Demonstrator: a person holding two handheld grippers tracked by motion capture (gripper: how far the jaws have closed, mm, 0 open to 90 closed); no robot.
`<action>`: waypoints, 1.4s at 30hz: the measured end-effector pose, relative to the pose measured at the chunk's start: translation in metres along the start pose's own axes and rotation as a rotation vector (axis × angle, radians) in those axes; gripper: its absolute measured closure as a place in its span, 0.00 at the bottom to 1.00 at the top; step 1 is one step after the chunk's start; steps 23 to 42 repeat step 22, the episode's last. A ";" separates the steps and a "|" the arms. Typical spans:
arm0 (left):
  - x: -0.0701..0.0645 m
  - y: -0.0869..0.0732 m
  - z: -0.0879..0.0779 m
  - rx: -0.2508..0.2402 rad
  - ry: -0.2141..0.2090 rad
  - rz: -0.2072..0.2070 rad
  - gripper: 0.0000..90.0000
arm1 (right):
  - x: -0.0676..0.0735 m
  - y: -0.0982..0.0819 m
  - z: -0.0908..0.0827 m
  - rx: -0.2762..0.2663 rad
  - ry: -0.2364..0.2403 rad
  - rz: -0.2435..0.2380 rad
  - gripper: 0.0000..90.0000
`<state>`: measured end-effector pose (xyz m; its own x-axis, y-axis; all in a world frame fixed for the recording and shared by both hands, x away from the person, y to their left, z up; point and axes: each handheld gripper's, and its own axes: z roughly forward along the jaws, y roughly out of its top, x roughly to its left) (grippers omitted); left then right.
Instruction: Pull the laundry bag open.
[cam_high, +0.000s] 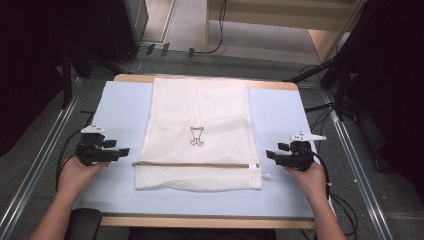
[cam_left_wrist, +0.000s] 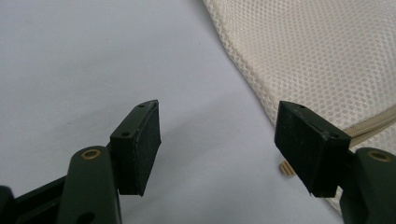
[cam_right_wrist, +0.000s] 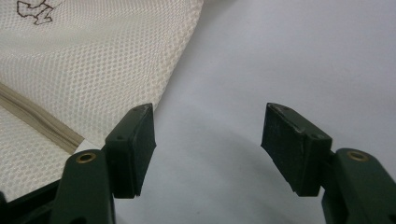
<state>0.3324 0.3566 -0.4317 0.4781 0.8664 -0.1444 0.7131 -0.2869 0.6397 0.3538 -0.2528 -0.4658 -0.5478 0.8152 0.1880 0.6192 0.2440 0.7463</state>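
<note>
The mesh bag (cam_high: 199, 135) lies flat at the centre of the desk (cam_high: 280, 120), zipper (cam_high: 195, 164) running across near its front edge. The left hand-held gripper (cam_high: 125, 151) sits just beside the bag's left edge, jaws apart and empty. The right hand-held gripper (cam_high: 269, 154) sits beside the right edge, jaws likewise apart, gripping nothing.

**Open lanes beside the bag**

Mesh bag (cam_high: 199, 134) lay flat mid-table (cam_high: 125, 100), low, nothing standing on it. Bare blue strips ran down both sides, free for passing. Left gripper (cam_high: 124, 151) and right gripper (cam_high: 269, 154) sat there, just beside the bag's edges.
</note>
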 end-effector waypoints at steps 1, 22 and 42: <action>0.000 0.000 0.000 0.004 0.000 -0.001 0.36 | 0.001 0.000 0.000 0.001 0.001 0.004 0.40; 0.000 0.000 0.005 0.028 -0.009 -0.008 0.36 | 0.002 0.000 0.002 -0.002 -0.006 -0.005 0.40; 0.000 0.000 0.005 0.028 -0.009 -0.008 0.36 | 0.002 0.000 0.002 -0.002 -0.006 -0.005 0.40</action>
